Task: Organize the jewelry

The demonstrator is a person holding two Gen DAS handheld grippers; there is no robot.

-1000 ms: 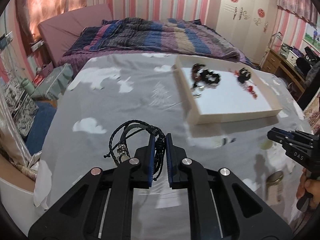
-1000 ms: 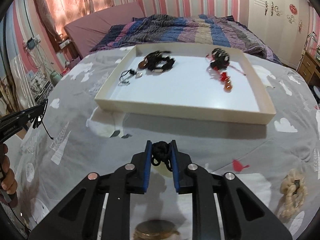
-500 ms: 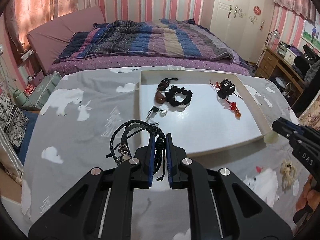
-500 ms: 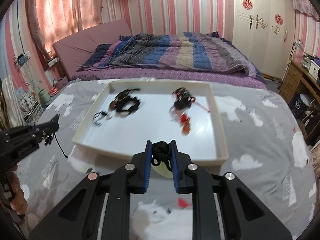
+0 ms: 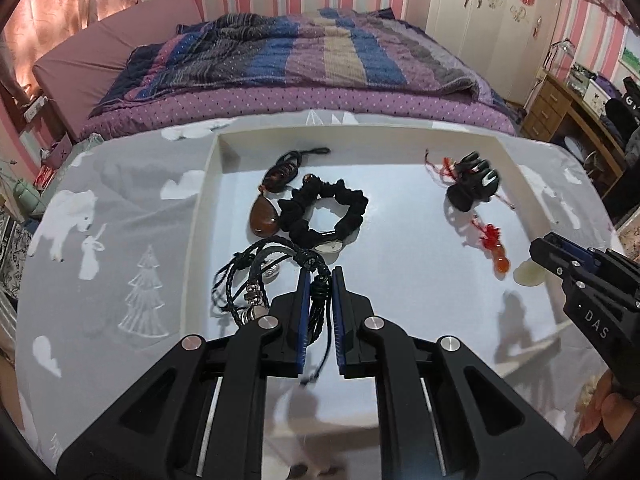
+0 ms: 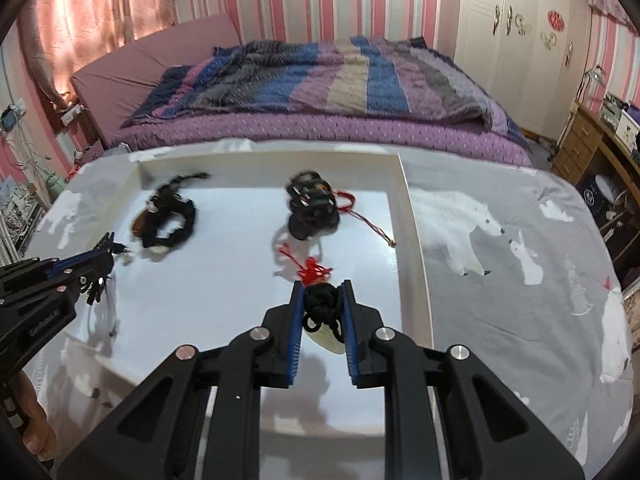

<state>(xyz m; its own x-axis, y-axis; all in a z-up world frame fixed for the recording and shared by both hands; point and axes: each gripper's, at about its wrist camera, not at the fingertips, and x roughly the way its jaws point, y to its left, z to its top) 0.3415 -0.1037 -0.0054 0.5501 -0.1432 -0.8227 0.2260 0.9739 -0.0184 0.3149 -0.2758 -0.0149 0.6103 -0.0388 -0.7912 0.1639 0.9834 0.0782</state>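
- The bench (image 5: 120, 240), under a grey cloth printed with white polar bears and trees, carries a shallow white tray (image 5: 208, 184), and a bed with a striped quilt (image 5: 320, 56) stands behind it.
- The left gripper (image 5: 319, 280) hangs over the tray's near left part, its blue-padded fingers (image 5: 303, 300) clamped on a bundle of black braided cord bracelets (image 5: 256, 276) with small metal beads, whose loops dangle to the left.
- In the tray's left half lie a brown teardrop pendant on a black cord (image 5: 262, 216) and, touching it, a black scrunchie (image 5: 328, 212).
- In the right half lie a black claw hair clip (image 5: 472, 188) and a red knotted charm with an orange bead (image 5: 494, 248).
- The right gripper (image 6: 322, 300) hovers over the tray's right part, its fingers (image 6: 296, 320) clamped on a black knotted cord (image 6: 322, 304) from which a pale round pendant (image 6: 324, 338) hangs.
- A hand (image 6: 34, 428) shows at the lower left of the right wrist view.
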